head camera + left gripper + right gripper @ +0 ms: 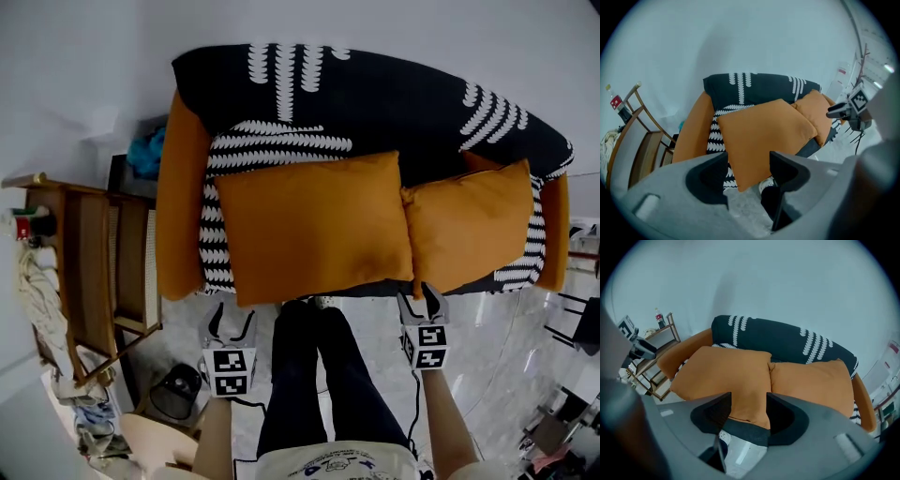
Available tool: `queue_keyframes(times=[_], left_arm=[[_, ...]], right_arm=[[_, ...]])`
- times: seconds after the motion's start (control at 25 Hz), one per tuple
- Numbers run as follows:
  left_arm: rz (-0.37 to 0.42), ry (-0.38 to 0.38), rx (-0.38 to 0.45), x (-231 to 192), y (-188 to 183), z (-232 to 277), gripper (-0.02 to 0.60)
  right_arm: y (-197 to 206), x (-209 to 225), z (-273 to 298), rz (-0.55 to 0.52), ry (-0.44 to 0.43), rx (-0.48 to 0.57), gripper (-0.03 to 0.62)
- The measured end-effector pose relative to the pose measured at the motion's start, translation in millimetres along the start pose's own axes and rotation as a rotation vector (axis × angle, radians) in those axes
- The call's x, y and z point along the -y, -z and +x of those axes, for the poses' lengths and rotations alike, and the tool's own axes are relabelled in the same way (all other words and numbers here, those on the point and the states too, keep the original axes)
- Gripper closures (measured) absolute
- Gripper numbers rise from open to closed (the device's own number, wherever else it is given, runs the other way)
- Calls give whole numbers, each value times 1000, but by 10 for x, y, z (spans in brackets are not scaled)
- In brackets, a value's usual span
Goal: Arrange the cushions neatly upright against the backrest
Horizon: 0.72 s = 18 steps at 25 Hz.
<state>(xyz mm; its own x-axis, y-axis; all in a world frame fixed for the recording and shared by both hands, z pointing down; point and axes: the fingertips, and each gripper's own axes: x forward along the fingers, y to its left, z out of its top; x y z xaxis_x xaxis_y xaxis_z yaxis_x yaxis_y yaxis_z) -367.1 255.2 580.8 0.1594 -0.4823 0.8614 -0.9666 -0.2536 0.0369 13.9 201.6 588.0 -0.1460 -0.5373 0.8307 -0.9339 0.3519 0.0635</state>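
Wooden shelf unit [86, 272] stands just left of the sofa [375, 89], well clear of the cushions. The sofa has a black leaf-print backrest and orange arms. A black-and-white patterned cushion [272, 145] sits at the sofa's left end against the backrest, mostly covered by the large orange cushion [314, 225], which slopes down over the seat with its lower edge at the sofa's front edge. Left gripper [232, 319] is in front of the sofa, just off that cushion's lower left corner, jaws apart with nothing between the pads. The person's legs [319, 375], in dark trousers, stand in front of the sofa's middle. The smaller orange cushion [469, 225] lies on the sofa's right half, touching the large one at the corner and also sloped over the seat. Right gripper [421, 302] is at the sofa's front edge below the seam between the two orange cushions, jaws apart and holding nothing.
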Motion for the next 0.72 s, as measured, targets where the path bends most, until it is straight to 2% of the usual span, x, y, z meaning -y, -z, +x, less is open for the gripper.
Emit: queue_keyframes(times=[0.2,0.36,0.6,0.72], left_arm=[[-1,-7,-65,17,395,321,282],[33,8,-164,29,766,594,253],[48,39,-274,-84,1199,970,213],[43,51,-300,-120,1351,1138,201]], right_arm=[[326,53,291,-38,-15,-78,350],[558,127,518,-78,-24,-131,344],[832,209,853,-117,-47,-199,303],[983,247,985,-156,-52,-240,289]])
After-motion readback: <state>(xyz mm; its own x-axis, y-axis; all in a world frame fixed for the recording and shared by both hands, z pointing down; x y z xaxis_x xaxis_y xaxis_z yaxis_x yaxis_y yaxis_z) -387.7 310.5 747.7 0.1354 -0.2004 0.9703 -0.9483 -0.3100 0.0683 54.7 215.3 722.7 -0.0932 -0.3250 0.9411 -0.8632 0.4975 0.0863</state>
